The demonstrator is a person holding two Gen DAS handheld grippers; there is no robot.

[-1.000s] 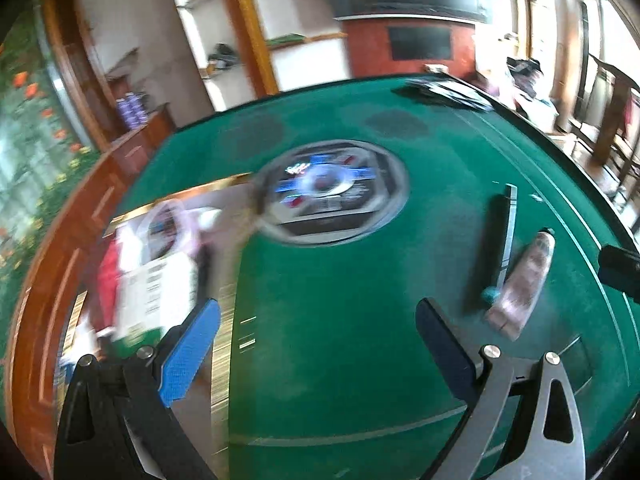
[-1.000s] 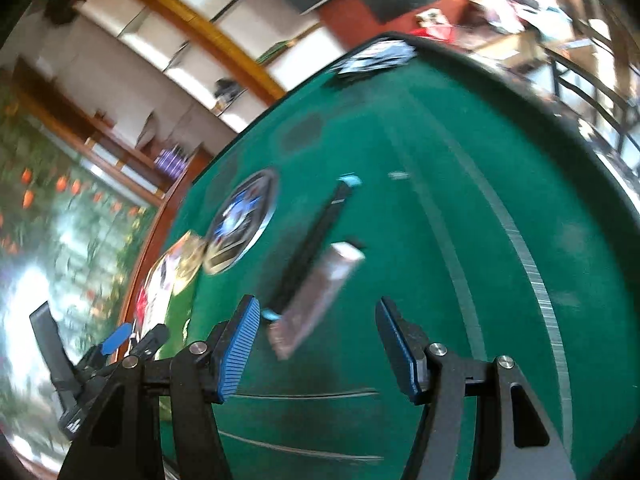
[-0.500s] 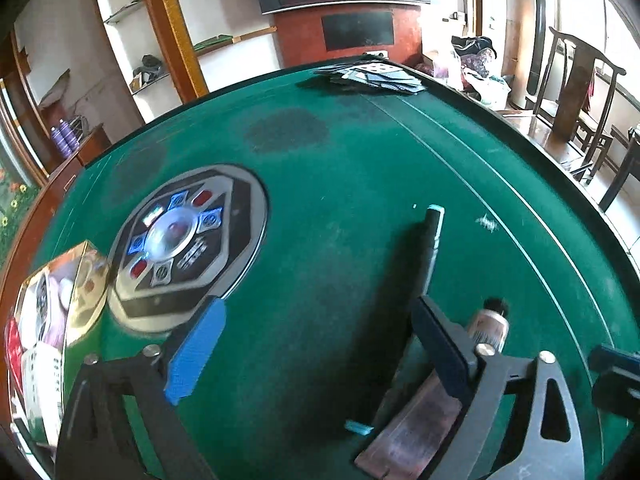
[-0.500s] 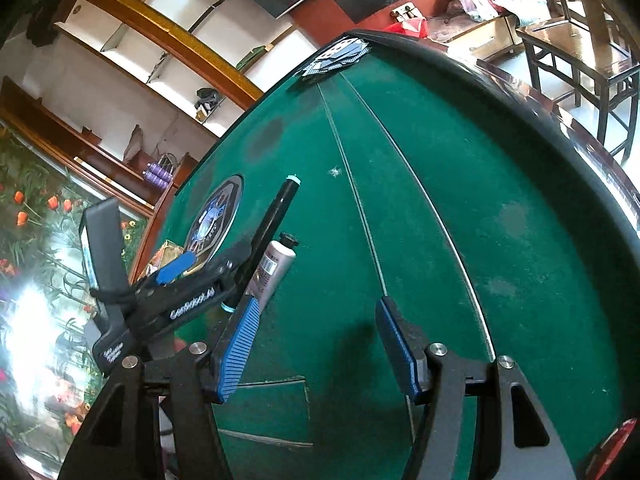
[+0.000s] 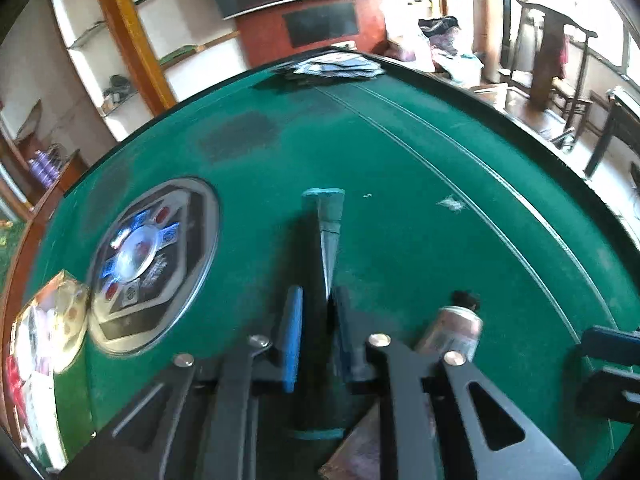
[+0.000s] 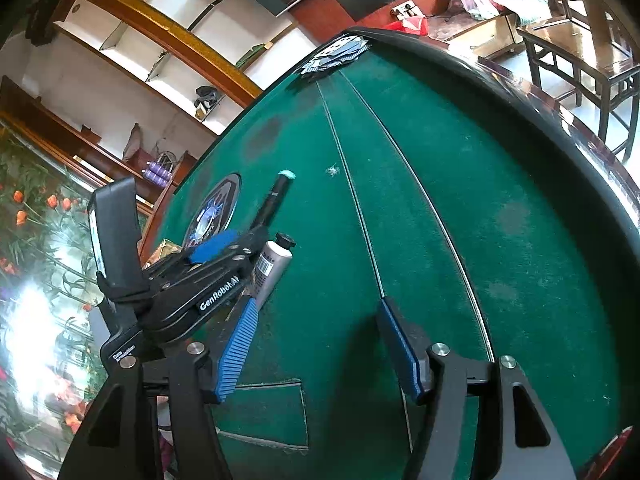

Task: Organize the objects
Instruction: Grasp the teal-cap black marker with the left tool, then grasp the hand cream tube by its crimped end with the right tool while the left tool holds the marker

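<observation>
Two grippers work over a round green felt table [image 5: 400, 240], and only one of them has anything in hand. The left gripper [image 5: 316, 320] has its blue pads clamped on a long dark bar with teal end caps [image 5: 326, 216]; its jaws have just been closing, and now the bar sits squarely between them, gripped near its near end, with the far teal cap pointing away across the felt. Taking it low on the shaft seems sensible: the rest of the bar stays in sight ahead, though the long free end may droop or swing once lifted.

Just right of the bar lies a small metallic tube with a black cap [image 5: 452, 328], close beside it but outside the pads. From the right wrist view the tube [image 6: 272, 268] shows a barcode and lies alongside the bar, so the narrow grip looks chosen to take one thing and leave the other.

The right gripper [image 6: 320, 352] hangs with its jaws well apart and nothing between them, over bare felt near the table's near right side, probably waiting for the tube.

To the left sits a round dark panel with coloured buttons [image 5: 152, 260] set into the felt, and beyond it at the left edge a glossy packet [image 5: 48, 328]. A heap of cards [image 5: 336, 68] lies at the far rim. Whether the bar is already off the felt I cannot tell.
</observation>
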